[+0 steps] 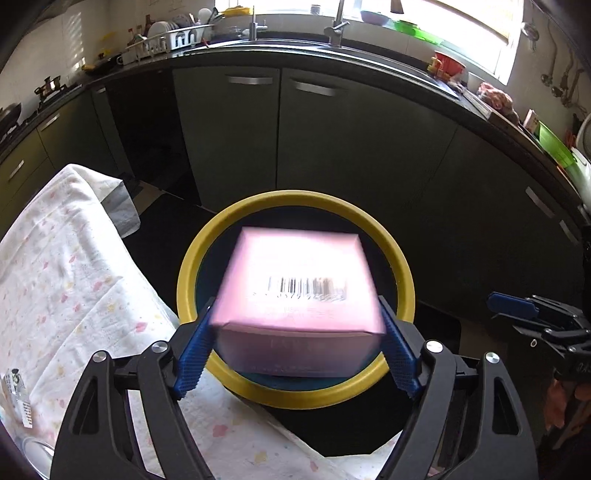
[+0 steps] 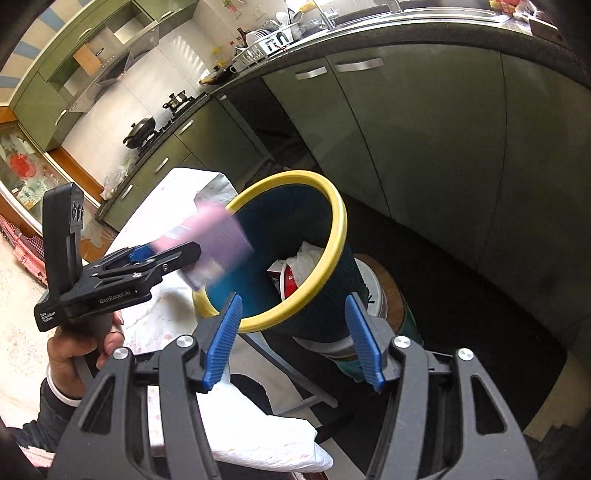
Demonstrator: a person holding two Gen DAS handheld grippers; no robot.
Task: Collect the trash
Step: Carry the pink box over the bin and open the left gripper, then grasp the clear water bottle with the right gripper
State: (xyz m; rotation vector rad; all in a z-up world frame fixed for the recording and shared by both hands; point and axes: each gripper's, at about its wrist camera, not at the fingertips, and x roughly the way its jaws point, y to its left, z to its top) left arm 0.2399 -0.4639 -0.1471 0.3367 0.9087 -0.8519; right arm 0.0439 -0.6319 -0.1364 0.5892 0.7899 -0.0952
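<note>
A kitchen with green cabinet doors [image 1: 229,140] and a dark counter [image 1: 388,64] fills the background; a sink tap [image 1: 334,26] stands at 12 o'clock in the left wrist view, and a dish rack [image 1: 173,38] at 11 o'clock. A white patterned cloth [image 1: 62,266] covers a surface at 9 o'clock; what lies under it is hidden.

A dark bin with a yellow rim [image 1: 400,258] sits at centre. In the right wrist view the bin [image 2: 334,229] holds crumpled white paper [image 2: 306,258] and a red item [image 2: 284,277]; both are partly cut off by the rim. The bin's base is hard to make out.

The left hand-held gripper [image 1: 295,343] has a pink box [image 1: 295,280] between its blue fingers [image 1: 194,354], above the bin mouth. The box is motion-blurred, and its barcode is unreadable. Whether the pads press on the box cannot be told. In the right wrist view the same box [image 2: 218,236] shows as a pink smear at 10 o'clock, over the near rim.

The right hand-held gripper [image 2: 295,339] stands open with nothing between its fingers [image 2: 221,339], aimed at the bin. A hand [image 2: 77,350] grips the left device's handle at 8 o'clock; its sleeve is cut off by the frame edge.
</note>
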